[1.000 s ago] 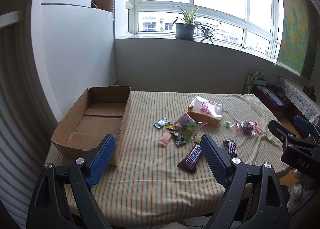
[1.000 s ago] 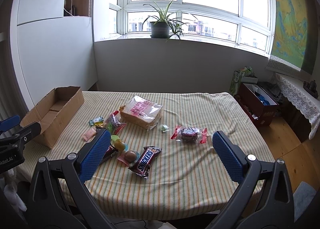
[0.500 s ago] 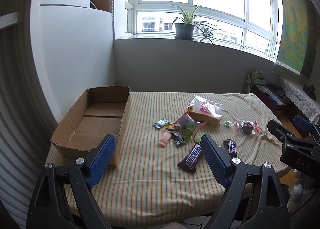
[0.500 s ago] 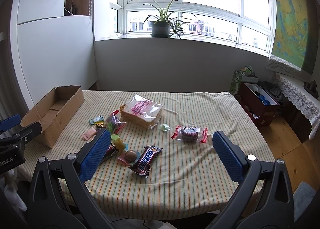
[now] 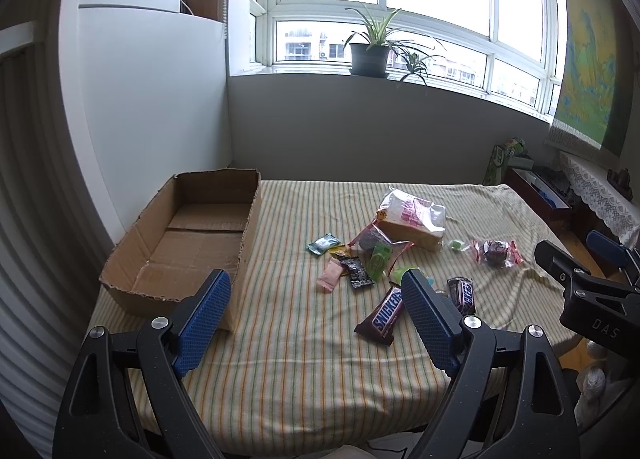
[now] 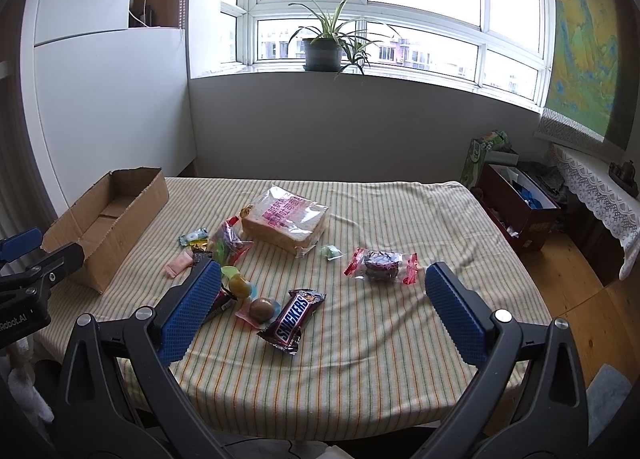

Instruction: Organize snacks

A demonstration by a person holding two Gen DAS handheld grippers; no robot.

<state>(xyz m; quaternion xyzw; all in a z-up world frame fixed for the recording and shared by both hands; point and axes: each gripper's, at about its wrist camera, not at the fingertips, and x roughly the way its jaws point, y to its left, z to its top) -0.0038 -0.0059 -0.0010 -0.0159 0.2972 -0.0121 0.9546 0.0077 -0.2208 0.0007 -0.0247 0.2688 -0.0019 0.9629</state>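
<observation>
Two pairs of tongs hover at the near edge of a striped-cloth counter (image 6: 400, 219), where almost nothing has changed over the past second: both wrist views sit nearly as they did a moment earlier and no snack has shifted, which suggests the sorting has yet to begin. The left tongs (image 5: 316, 323) are spread wide apart and hold nothing; the right tongs (image 6: 324, 315) are likewise wide apart and empty. The cardboard box (image 5: 188, 243), open-topped and bare inside, stands at the counter's left edge. All the snacks lie loose to the right of the box: a bagged loaf of bread (image 6: 286, 221) farthest from the tongs, a cluster of small sweets (image 5: 348, 263) between bread and box, and a red-wrapped cake (image 6: 382, 263) well right of the box. One Snickers bar (image 5: 386, 313) lies near the inner face of the left tongs' right finger, on the cloth beyond it and not touching; a second Snickers bar (image 6: 294, 319) lies between the right tongs' fingers in that view, again beyond the tips. Either bar looks the likeliest first pick, with the box an easy carry leftward.
</observation>
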